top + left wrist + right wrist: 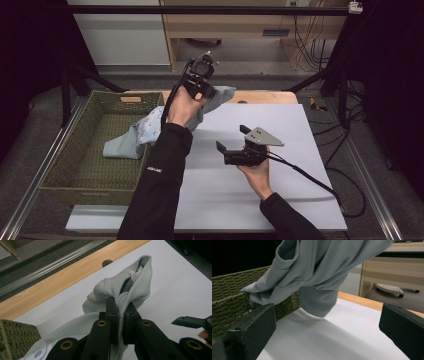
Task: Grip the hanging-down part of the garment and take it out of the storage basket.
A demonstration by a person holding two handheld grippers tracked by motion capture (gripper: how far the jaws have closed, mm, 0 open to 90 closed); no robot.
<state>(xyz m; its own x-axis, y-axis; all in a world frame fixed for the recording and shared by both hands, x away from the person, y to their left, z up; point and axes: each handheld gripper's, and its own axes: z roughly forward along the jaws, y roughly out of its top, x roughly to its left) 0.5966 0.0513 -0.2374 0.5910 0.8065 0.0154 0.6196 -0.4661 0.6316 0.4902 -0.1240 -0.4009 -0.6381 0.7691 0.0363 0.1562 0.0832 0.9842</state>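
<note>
While the left gripper (pixel 119 323) clamps the grey garment (pixel 130 287), lifting it beside the woven basket (pixel 75 165), the right gripper (pixel 231 138) hovers nearby, jaws apart.

White mat (pixel 280 195) in front of and right of the right gripper (pixel 231 140) lies bare, easy passage there. Left side blocked by woven basket (pixel 75 150), its near wall standing along the mat edge. Grey garment (pixel 125 142) hangs from the raised left gripper (pixel 202 92), draping over the basket rim and across the mat's back-left corner. Right gripper jaws spread wide, garment hanging just ahead of them, clear of the mat underneath.
</note>
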